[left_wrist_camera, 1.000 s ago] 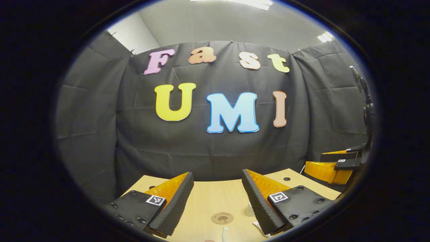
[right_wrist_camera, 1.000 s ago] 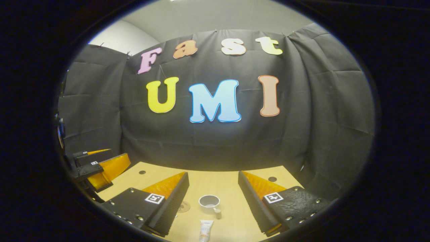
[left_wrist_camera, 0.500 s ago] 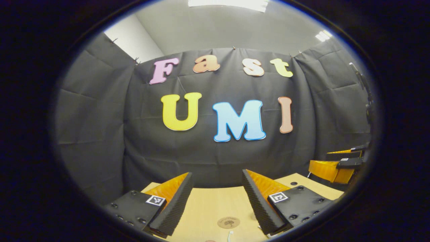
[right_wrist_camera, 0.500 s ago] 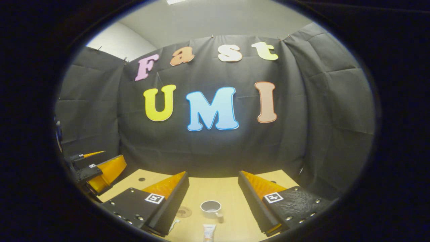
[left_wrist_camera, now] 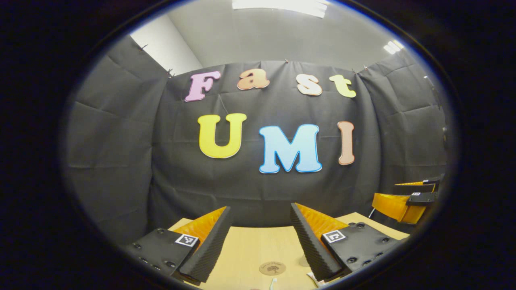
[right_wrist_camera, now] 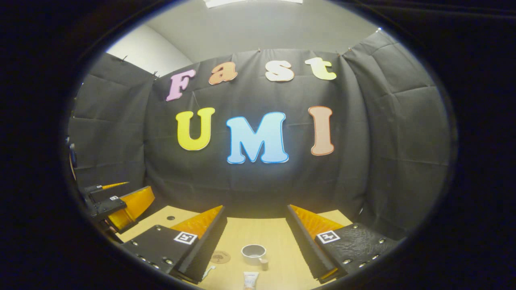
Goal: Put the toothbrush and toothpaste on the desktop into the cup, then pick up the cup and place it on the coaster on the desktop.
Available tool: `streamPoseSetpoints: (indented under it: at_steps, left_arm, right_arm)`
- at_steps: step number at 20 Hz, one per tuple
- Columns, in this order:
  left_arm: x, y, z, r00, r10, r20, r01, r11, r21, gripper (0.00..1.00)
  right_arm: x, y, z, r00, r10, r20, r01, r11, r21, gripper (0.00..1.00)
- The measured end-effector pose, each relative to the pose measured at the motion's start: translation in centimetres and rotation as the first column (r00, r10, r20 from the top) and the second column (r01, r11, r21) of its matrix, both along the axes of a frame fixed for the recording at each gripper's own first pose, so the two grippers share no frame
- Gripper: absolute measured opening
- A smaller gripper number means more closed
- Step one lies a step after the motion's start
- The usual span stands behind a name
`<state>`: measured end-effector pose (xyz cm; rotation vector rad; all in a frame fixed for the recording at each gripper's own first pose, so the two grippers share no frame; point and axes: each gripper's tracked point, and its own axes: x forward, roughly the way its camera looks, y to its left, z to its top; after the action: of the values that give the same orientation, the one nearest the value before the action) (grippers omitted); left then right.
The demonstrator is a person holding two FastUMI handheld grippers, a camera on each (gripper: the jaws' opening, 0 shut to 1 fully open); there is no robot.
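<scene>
In the right gripper view a white cup [right_wrist_camera: 254, 252] with a small handle stands upright on the wooden desktop [right_wrist_camera: 278, 237], ahead of my open right gripper [right_wrist_camera: 254, 241]. A white toothpaste tube [right_wrist_camera: 250, 280] lies just in front of the cup. A round brown coaster [right_wrist_camera: 220, 257] lies left of the cup, and a toothbrush tip [right_wrist_camera: 208, 272] shows beside the left finger. In the left gripper view the coaster [left_wrist_camera: 272, 268] lies ahead of my open left gripper [left_wrist_camera: 261, 241], with the toothbrush end [left_wrist_camera: 273, 282] at the bottom edge. Both grippers hover above the desk, holding nothing.
The black cloth wall closes off the back of the desktop. The other gripper [left_wrist_camera: 407, 199] hangs far right in the left gripper view, and the left one [right_wrist_camera: 117, 203] shows at far left in the right gripper view. Small round holes [right_wrist_camera: 171, 218] mark the desk's far corners.
Both views have tilted upward a little: the desk and its objects have slid lower in the frames. Both grippers stay open and empty.
</scene>
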<state>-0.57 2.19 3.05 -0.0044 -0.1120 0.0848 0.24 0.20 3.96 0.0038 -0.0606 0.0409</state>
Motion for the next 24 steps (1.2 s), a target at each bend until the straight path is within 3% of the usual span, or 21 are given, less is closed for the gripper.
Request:
streamPoseSetpoints:
  at_steps: [3, 6, 12, 17, 18, 21, 24]
  left_arm:
    - [0.3, 0.1, -0.3, 1.0, 0.008, 0.001, -0.008, 1.0, -0.01, 0.96]
    - [1.7, 0.0, -3.6, 0.997, -0.014, -0.082, 0.012, 1.0, -0.026, 0.92]
    - [3.5, -0.7, -12.7, 0.958, -0.072, -0.277, 0.063, 0.997, -0.039, 0.96]
    - [3.8, -1.1, -20.1, 0.899, -0.101, -0.426, 0.089, 0.995, -0.049, 0.96]
    - [3.7, -1.1, -21.4, 0.884, -0.108, -0.454, 0.093, 0.994, -0.056, 1.0]
    - [3.8, -1.5, -25.1, 0.834, -0.133, -0.536, 0.099, 0.991, -0.092, 0.92]
    - [3.4, -1.4, -29.0, 0.779, -0.146, -0.61, 0.094, 0.989, -0.117, 0.97]
  right_arm:
    - [0.1, 0.4, 0.0, 1.0, -0.001, 0.025, 0.001, 1.0, -0.009, 0.92]
    - [1.5, 1.3, -3.5, 0.996, 0.034, -0.078, -0.035, 0.999, -0.018, 0.94]
    - [3.1, 2.2, -10.8, 0.964, 0.077, -0.255, -0.094, 0.994, -0.054, 0.92]
    - [3.7, 3.1, -16.5, 0.905, 0.106, -0.412, -0.135, 0.99, -0.044, 0.92]
    - [3.8, 3.1, -17.6, 0.89, 0.104, -0.444, -0.137, 0.99, -0.042, 0.92]
    - [3.9, 3.5, -20.8, 0.839, 0.105, -0.535, -0.138, 0.99, -0.023, 0.93]
    - [3.8, 3.2, -23.3, 0.792, 0.099, -0.602, -0.135, 0.991, -0.014, 0.93]
